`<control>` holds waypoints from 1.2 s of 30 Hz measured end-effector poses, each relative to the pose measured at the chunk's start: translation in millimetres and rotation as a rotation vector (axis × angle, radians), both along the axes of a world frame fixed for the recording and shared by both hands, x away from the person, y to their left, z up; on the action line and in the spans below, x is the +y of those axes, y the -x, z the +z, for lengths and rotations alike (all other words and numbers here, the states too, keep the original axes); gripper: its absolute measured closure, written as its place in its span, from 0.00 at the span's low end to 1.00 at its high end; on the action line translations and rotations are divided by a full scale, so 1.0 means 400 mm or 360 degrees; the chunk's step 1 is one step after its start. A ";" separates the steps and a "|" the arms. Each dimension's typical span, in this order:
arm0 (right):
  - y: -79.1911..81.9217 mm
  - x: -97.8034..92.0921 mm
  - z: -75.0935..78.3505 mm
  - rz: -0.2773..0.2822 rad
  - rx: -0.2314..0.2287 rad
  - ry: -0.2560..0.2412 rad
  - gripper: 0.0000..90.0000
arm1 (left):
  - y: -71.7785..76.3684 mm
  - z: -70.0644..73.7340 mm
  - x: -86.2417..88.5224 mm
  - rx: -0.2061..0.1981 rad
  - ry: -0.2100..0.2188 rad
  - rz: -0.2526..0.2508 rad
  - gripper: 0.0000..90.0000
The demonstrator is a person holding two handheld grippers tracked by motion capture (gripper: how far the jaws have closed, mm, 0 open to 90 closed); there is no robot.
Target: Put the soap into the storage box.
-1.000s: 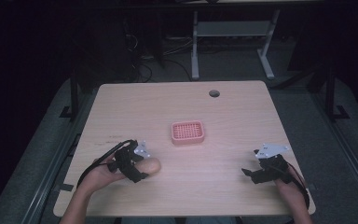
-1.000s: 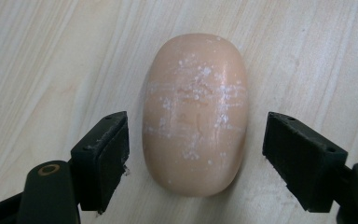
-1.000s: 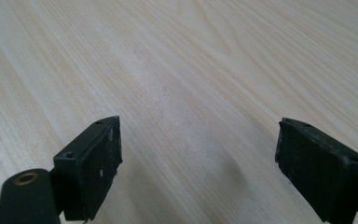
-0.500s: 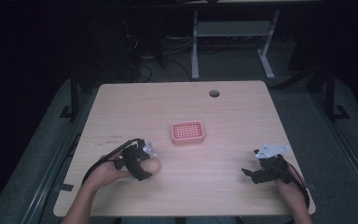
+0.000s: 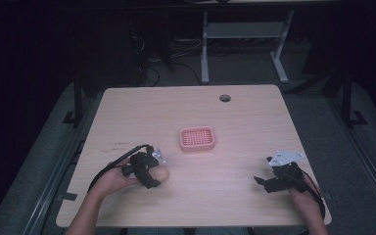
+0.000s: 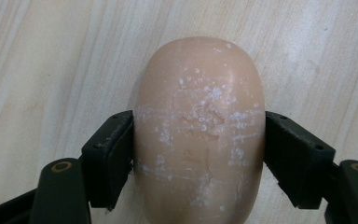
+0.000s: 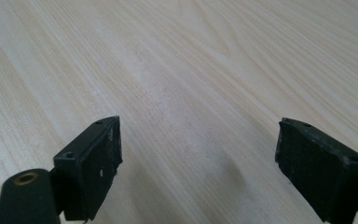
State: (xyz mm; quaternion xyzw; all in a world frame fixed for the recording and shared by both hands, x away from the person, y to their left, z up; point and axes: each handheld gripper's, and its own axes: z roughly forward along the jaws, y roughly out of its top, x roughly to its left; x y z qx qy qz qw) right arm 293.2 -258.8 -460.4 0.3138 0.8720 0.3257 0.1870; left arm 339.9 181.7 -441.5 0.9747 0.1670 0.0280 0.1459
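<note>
A peach, oval bar of soap (image 6: 199, 93), speckled with white, lies on the wooden table. My left gripper (image 6: 199, 158) has one jaw pressed against each of its long sides. In the high view that gripper (image 5: 152, 170) sits near the front left of the table, with the soap (image 5: 161, 174) showing at its tip. A pink ridged soap dish (image 5: 197, 138) rests at the table's middle, a short way beyond and to the right of the soap. My right gripper (image 5: 263, 182) rests near the front right, open; between its jaws (image 7: 198, 158) I see bare wood.
The pale wooden table (image 5: 254, 122) has a round cable hole (image 5: 224, 98) near its far edge. Cables trail from both grippers toward the front edge. Beyond the table stand a dark floor and a white desk frame (image 5: 245, 34).
My left gripper has shifted a little to the right with the soap between its jaws. The right gripper has stayed still.
</note>
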 end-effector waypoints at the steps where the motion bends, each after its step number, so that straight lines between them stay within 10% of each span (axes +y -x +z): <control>1: 0.000 0.000 0.000 0.0000 -0.0001 -0.0001 0.16 | 0.000 0.000 0.000 -0.0003 0.0001 -0.0003 0.33; 36: 0.000 -0.002 -0.001 -0.0006 0.0004 -0.0006 0.15 | 0.001 0.014 0.009 0.0014 0.0040 0.0004 0.36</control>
